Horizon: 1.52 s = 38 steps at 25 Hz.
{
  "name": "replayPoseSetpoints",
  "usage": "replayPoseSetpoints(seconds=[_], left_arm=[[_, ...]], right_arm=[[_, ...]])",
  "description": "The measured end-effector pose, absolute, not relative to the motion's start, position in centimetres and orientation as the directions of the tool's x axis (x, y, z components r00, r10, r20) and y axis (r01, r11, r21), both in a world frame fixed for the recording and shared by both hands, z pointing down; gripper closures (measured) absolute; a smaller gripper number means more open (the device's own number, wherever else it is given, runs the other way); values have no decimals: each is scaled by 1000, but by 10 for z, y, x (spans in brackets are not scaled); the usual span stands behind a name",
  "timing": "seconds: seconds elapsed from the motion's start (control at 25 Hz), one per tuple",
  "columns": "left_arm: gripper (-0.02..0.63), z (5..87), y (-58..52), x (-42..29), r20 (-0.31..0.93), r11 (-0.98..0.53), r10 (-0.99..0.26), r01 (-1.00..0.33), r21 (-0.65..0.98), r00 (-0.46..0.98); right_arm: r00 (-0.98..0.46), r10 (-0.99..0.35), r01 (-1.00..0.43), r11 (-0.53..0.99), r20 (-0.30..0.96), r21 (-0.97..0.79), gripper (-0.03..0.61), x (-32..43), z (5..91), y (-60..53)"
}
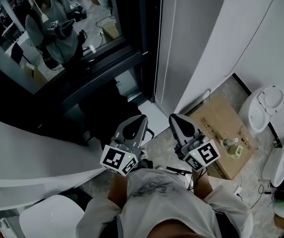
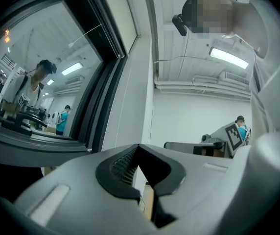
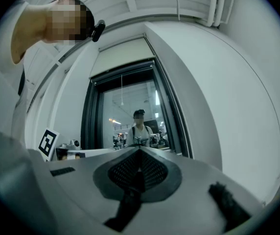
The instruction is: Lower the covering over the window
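Left claw [image 2: 139,147], right claw [image 3: 140,151], both closed, empty, raised blind [image 3: 123,58] well above.

Window glass [image 1: 13,58] glossy, reflective; left tongs [image 2: 139,148], right tongs [image 3: 140,152] matt grey plastic; cardboard box [image 1: 216,118] matt brown.

Floor: I am seeing a flat brown cardboard box [image 1: 216,118] lying there.
Box top: a small green object [image 1: 236,151] is sitting on it.

Window bare, covering raised

The pale covering [image 3: 123,58] is seen drawn up above the dark-framed window [image 3: 130,116]; the glass is left uncovered, and a bead chain [image 1: 158,43] is hung beside its right edge.
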<state>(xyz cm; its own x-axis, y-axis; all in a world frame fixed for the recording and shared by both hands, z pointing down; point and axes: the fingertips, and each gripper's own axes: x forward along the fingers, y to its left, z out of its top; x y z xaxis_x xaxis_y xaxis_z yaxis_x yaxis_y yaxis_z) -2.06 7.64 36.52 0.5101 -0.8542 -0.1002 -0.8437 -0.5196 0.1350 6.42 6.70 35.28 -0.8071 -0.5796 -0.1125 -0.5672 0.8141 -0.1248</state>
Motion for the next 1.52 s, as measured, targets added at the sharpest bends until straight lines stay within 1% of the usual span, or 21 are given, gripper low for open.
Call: replayPoseSetpoints(seconds=[0.8,1.12,1.28,1.44,1.52], left_arm=[[611,361,-27,-80,-97,-595,-804,-787,163,587],[611,366,-55,-83,-104,-606,-795,-776,177,597],[611,370,-71,-74,-106,-609,-793,-778,155,600],[609,368,-94,-57,-87,-593,-805,-794,134,586],[609,368,-106,-52,-88,-587,-809,-800,125,581]], right_arm=[[-746,-663,-652,747,-70,-130,561,2,347,-30],[-727,-684,-676,729,-62,-112,561,-4,346,-50],[-715,-697,-690,716,-54,-104,561,3,351,-67],[-718,-696,-691,714,-5,-109,561,23,364,-91],[-725,-689,-684,722,-11,-106,561,29,366,-102]])
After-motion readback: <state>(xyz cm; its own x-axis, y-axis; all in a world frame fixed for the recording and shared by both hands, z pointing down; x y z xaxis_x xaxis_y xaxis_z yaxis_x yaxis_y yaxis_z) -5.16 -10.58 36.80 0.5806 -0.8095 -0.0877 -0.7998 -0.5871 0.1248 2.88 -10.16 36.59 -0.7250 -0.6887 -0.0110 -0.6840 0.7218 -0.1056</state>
